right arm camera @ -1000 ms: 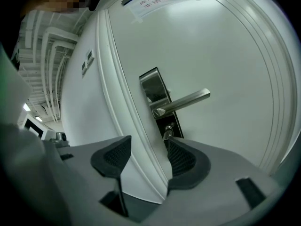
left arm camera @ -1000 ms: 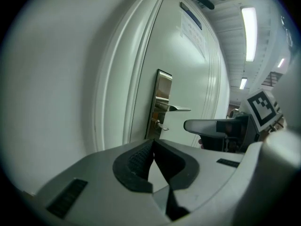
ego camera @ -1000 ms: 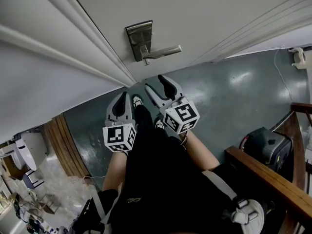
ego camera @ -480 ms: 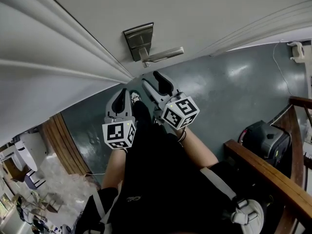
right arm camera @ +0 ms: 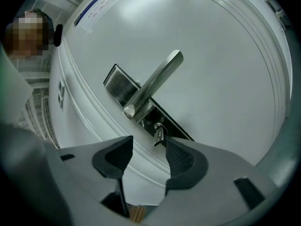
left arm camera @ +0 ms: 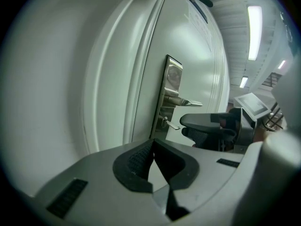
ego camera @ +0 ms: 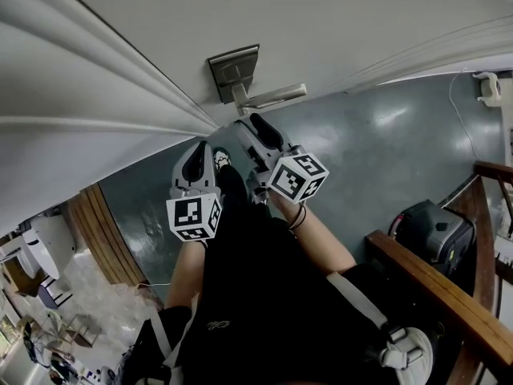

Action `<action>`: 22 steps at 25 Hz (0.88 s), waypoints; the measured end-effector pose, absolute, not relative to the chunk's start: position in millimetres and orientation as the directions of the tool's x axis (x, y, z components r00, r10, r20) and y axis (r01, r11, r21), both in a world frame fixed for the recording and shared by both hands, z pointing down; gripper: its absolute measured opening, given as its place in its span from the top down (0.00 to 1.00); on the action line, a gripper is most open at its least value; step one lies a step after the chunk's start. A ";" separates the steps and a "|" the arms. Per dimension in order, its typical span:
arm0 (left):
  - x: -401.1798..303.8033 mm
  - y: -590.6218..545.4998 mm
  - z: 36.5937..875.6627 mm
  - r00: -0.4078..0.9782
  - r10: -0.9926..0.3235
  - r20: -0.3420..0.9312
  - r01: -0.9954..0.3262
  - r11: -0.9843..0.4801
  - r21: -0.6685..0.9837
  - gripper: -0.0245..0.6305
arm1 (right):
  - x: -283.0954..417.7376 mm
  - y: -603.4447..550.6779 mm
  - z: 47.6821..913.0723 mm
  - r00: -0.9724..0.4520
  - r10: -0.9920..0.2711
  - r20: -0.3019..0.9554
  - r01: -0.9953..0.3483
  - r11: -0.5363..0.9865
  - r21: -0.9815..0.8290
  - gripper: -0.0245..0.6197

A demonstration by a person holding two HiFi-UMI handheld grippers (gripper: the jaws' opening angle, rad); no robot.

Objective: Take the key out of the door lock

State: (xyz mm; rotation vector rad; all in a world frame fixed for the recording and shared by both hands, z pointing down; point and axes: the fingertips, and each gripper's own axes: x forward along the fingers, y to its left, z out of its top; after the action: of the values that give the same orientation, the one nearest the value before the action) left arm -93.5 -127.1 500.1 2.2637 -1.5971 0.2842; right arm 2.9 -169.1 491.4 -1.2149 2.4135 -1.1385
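White door (ego camera: 345,22) across the far side. Left gripper (left arm camera: 151,147) low and to the left, pads together on nothing. Right gripper (right arm camera: 149,147) close before the lock plate (right arm camera: 117,86), jaws wide though lately narrowing, clamped on nothing. Lever handle (right arm camera: 157,79) above. Key (right arm camera: 159,134) seated in the lock, just beside the right pad's tip. Done: approach only. Left: gripping, withdrawing.
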 end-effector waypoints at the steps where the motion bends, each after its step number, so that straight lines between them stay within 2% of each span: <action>1: -94.0 -128.2 500.3 0.342 -0.868 0.361 -0.939 -0.298 0.172 0.93 | 2.3 -170.2 492.5 -0.640 -0.754 0.147 -0.587 0.356 -0.727 0.61; 10: -88.8 -135.8 497.9 0.347 -0.866 0.360 -0.937 -0.305 0.171 0.93 | 5.7 -188.2 499.3 -0.637 -0.765 0.096 -0.433 0.252 -0.866 0.65; 22: -94.8 -138.1 494.6 0.322 -0.876 0.359 -0.946 -0.282 0.160 0.93 | 0.8 -201.7 501.5 -0.638 -0.770 0.025 -0.251 0.177 -0.952 0.68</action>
State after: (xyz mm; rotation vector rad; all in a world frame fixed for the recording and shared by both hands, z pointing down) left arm -94.8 -138.1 494.6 2.2524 -1.6259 0.2863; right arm 0.8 -201.7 501.5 -0.9588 1.9912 -1.4696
